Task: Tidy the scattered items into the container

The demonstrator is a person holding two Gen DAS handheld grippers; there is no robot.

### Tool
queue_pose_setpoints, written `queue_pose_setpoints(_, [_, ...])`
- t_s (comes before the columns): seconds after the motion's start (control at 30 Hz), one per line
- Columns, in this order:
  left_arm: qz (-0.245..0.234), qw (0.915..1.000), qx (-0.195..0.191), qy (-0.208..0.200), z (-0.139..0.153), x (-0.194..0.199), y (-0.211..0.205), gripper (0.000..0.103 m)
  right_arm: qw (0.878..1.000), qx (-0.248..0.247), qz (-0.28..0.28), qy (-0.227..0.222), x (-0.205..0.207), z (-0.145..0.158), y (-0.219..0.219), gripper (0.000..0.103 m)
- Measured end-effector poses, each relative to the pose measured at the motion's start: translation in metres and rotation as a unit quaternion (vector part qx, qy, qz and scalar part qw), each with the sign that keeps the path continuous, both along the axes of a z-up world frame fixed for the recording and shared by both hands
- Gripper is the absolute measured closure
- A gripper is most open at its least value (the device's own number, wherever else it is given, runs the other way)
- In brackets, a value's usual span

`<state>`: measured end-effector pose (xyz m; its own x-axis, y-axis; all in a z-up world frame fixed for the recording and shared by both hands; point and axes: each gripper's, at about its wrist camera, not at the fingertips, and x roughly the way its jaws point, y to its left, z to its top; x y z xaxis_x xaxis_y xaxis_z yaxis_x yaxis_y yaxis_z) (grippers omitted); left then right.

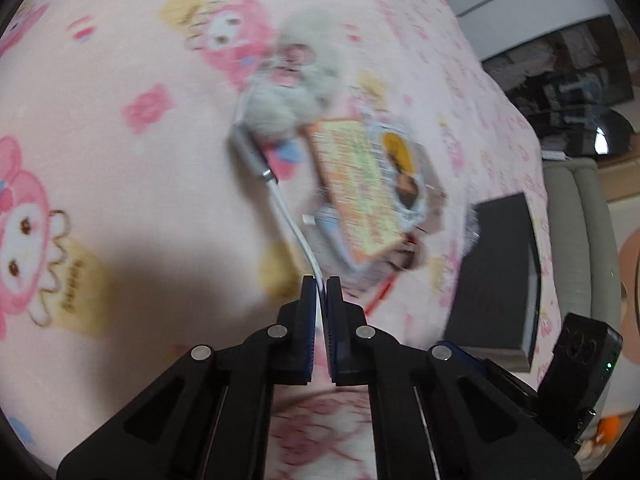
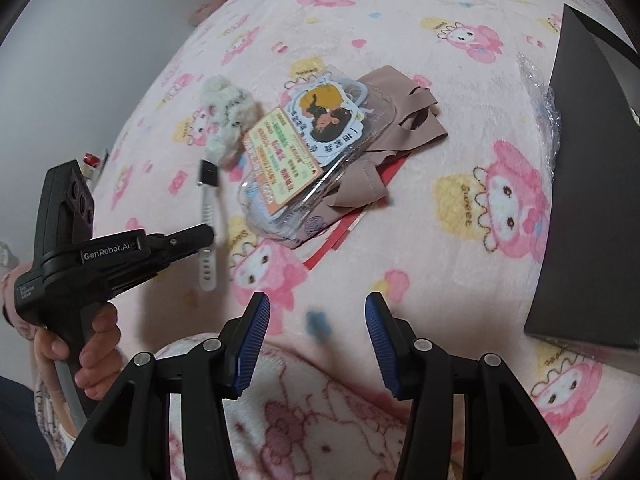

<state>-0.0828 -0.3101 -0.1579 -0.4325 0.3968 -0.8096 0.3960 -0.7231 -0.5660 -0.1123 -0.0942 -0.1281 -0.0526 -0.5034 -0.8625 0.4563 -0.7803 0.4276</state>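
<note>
Left wrist: white-strapped, dark-faced watch (image 1: 280, 204)

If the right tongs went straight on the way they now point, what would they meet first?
Most likely bare pink blanket: the right tongs stand open over an empty patch. The clear pouch of stickers lies further along that line, though depth is hard to judge.

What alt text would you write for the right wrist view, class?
The left tool, held in a hand, is shut on a white watch strap on a pink cartoon blanket. The right tool stands open and empty. A fluffy toy, a clear case and a black box lie beyond.
</note>
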Motion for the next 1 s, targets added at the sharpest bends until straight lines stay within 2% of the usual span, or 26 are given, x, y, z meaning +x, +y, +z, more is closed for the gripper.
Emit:
queue_pose_setpoints(0.2, [-0.022,0.9992,0.021,0.024,0.029,-0.003,0.027,0.100,1.000,-0.017,-0.001,0.010,0.010,0.016,0.018,0.057])
queue_pose_setpoints(0.37, [-0.077,0.9965,0.005,0.034,0.054,-0.008,0.090,0.100,0.999,-0.047,-0.014,0.005,0.016,0.029,0.049,0.057])
queue_pose_setpoints(0.47, [-0.109,0.9932,0.000,0.041,0.062,-0.011,0.129,0.100,0.998,-0.045,-0.026,0.016,0.024,0.035,0.078,0.055])
queue_pose_setpoints(0.7, [-0.191,0.9814,0.009,0.019,0.042,-0.004,0.232,0.100,0.996,-0.030,-0.084,0.022,0.045,0.027,0.173,0.054])
queue_pose_setpoints(0.87, [-0.236,0.9718,-0.007,-0.003,0.018,0.004,0.291,0.100,0.991,-0.014,-0.134,0.009,0.051,0.008,0.234,0.054])
queue_pose_setpoints(0.93, [-0.250,0.9678,-0.021,-0.016,0.009,0.002,0.305,0.093,0.988,0.003,-0.152,0.006,0.052,0.001,0.250,0.054])
queue_pose_setpoints(1.0, [-0.243,0.9690,-0.034,-0.027,0.006,-0.003,0.304,0.085,0.986,0.034,-0.163,0.016,0.051,-0.005,0.258,0.054])
